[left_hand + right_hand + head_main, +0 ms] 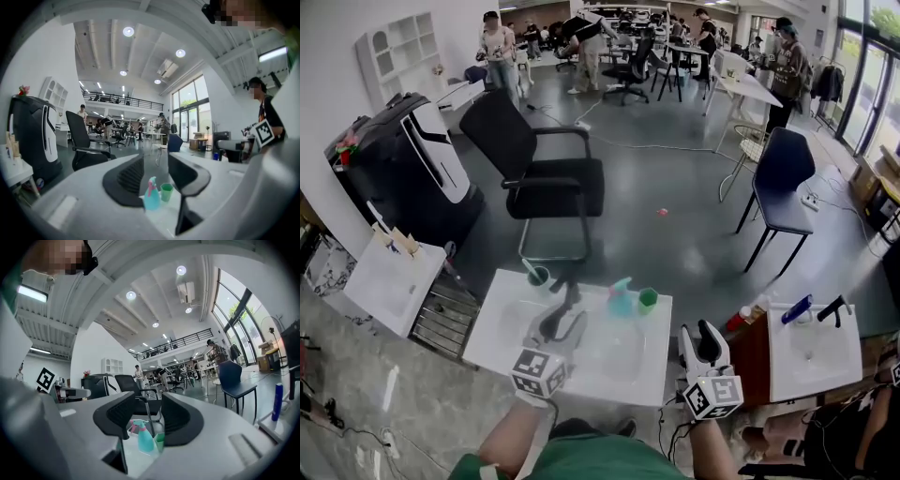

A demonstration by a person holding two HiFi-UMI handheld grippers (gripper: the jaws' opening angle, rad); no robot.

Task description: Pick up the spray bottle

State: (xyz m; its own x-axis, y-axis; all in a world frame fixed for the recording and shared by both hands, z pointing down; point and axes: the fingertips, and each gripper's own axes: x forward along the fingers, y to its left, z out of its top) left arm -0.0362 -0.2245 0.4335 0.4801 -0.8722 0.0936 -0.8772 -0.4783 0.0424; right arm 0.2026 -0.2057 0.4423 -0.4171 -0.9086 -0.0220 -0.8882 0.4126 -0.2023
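A teal spray bottle [621,298] with a pink trigger stands upright near the far edge of a small white table [600,361], right beside a green cup [648,300]. My left gripper [561,319] hovers over the table's left half, short of the bottle and to its left, jaws apart and empty. My right gripper [705,336] is off the table's right edge, also open and empty. In the left gripper view the bottle [151,194] and cup [166,191] show ahead between the jaws [157,176]. The right gripper view frames the bottle [145,439] ahead of its jaws [147,416].
A darker green cup [538,276] stands at the table's far left corner. A black office chair [546,173] faces the table; a blue chair [783,183] is at right. White side tables [389,281] [811,352] flank it, with a red bottle [739,319] between. People stand far back.
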